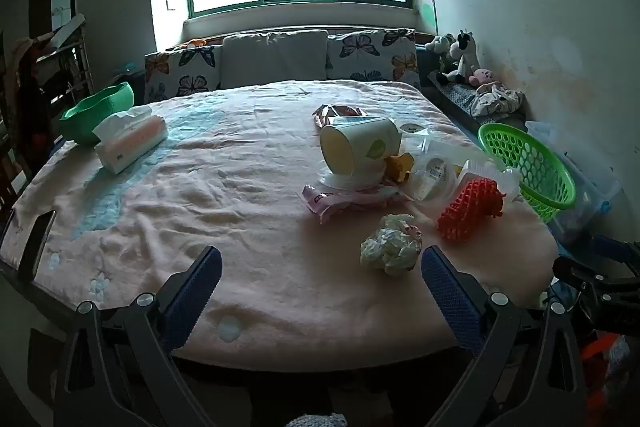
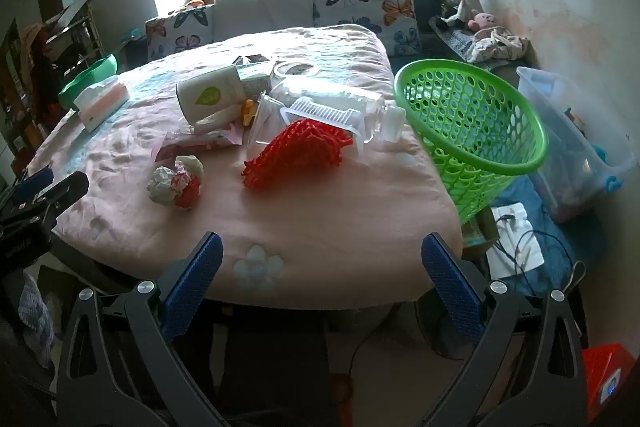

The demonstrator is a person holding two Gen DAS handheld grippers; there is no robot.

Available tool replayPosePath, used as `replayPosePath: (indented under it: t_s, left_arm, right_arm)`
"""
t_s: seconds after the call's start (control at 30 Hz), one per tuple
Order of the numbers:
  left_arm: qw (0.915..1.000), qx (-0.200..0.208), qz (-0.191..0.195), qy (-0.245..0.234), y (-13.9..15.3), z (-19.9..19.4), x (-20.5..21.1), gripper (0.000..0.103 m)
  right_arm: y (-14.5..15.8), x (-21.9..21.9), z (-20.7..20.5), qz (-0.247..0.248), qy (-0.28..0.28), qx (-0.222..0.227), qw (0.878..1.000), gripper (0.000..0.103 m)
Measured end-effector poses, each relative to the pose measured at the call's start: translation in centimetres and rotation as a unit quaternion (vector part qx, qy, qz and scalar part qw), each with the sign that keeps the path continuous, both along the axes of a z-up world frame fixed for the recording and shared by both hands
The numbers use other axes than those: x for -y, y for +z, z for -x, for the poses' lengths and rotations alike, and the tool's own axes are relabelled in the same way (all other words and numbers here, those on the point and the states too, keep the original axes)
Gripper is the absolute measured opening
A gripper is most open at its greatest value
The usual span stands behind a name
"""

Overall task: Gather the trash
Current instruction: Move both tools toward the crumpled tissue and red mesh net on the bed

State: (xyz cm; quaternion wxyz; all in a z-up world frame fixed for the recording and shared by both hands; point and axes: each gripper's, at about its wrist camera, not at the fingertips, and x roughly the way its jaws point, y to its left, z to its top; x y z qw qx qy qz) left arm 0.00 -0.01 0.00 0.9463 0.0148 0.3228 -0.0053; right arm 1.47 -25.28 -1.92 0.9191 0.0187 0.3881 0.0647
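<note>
Trash lies on a table with a pink cloth (image 1: 240, 195): a crumpled paper ball (image 1: 392, 243) (image 2: 176, 183), a red foam net (image 1: 468, 211) (image 2: 296, 151), a tipped paper cup (image 1: 356, 147) (image 2: 208, 95), a pink wrapper (image 1: 344, 199) (image 2: 192, 147) and clear plastic containers (image 2: 320, 107). A green mesh basket (image 1: 528, 167) (image 2: 472, 131) sits tilted at the table's right edge. My left gripper (image 1: 320, 279) is open and empty at the near edge, the paper ball just ahead of its right finger. My right gripper (image 2: 322, 267) is open and empty, near the front edge.
A tissue box (image 1: 130, 139) and a green bowl (image 1: 96, 111) stand at the far left. A phone (image 1: 38, 243) lies at the left edge. Butterfly cushions (image 1: 372, 55) back the table. A clear storage bin (image 2: 572, 139) and cables (image 2: 516, 239) lie on the floor at right.
</note>
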Motion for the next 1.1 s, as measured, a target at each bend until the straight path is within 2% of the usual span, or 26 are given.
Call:
replayPosePath:
  t_s: [0.03, 1.1]
  left_arm:
    - [1.0, 0.001, 0.008, 0.001, 0.02, 0.0, -0.08, 0.097]
    - [1.0, -0.001, 0.003, 0.0, 0.04, 0.09, 0.11, 0.097]
  right_arm:
    - [0.02, 0.05, 0.03, -0.005, -0.001, 0.004, 1.0, 0.099]
    - [-0.52, -0.31, -0.84, -0.002, -0.001, -0.001, 1.0, 0.099]
